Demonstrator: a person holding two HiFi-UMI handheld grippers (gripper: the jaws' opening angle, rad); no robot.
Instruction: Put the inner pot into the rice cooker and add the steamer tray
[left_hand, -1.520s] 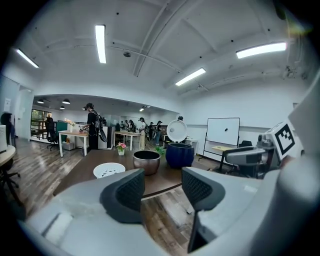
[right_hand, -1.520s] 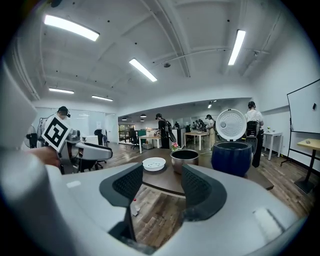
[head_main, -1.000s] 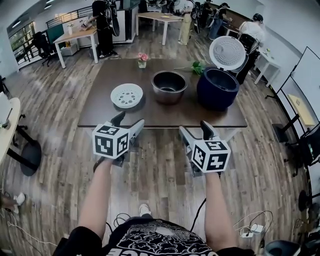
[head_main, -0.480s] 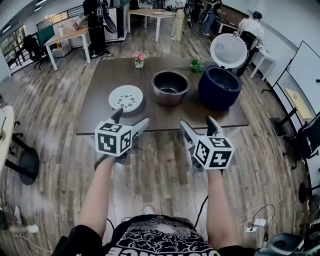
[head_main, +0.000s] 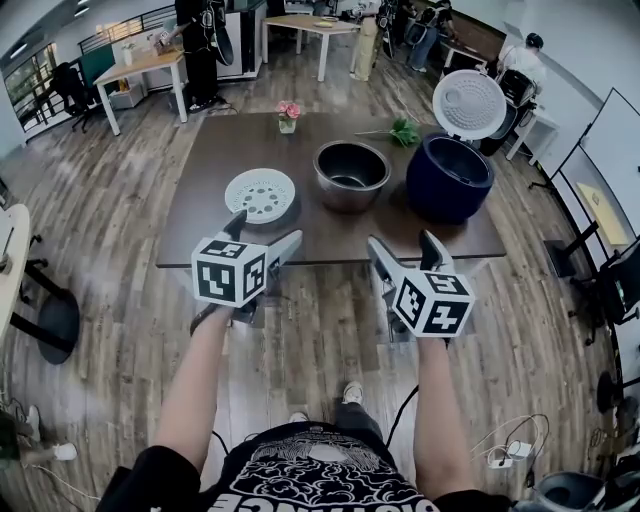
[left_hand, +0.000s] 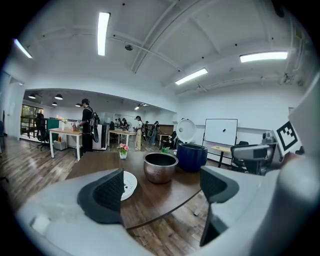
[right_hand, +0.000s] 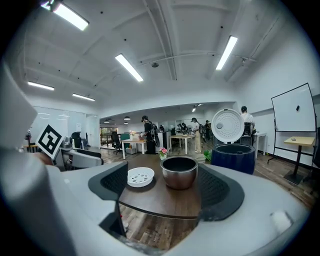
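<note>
**Pot and tray wait beside open cooker**

The inner pot (head_main: 350, 175) stands upright, mouth up, in the middle of the dark surface (head_main: 215, 150). The steamer tray (head_main: 260, 193) lies flat just to its left, hollow side up. The rice cooker (head_main: 448, 178) sits to the right with its lid (head_main: 469, 104) raised on end. All three are round, in a row across the surface and not touching.

Both bare forearms reach forward, side by side, short of the near edge. The left tongs (head_main: 264, 228) are opening with nothing between them. The right tongs (head_main: 404, 242) are spread wide and empty. Both pairs point at the surface, tipped slightly down.
</note>
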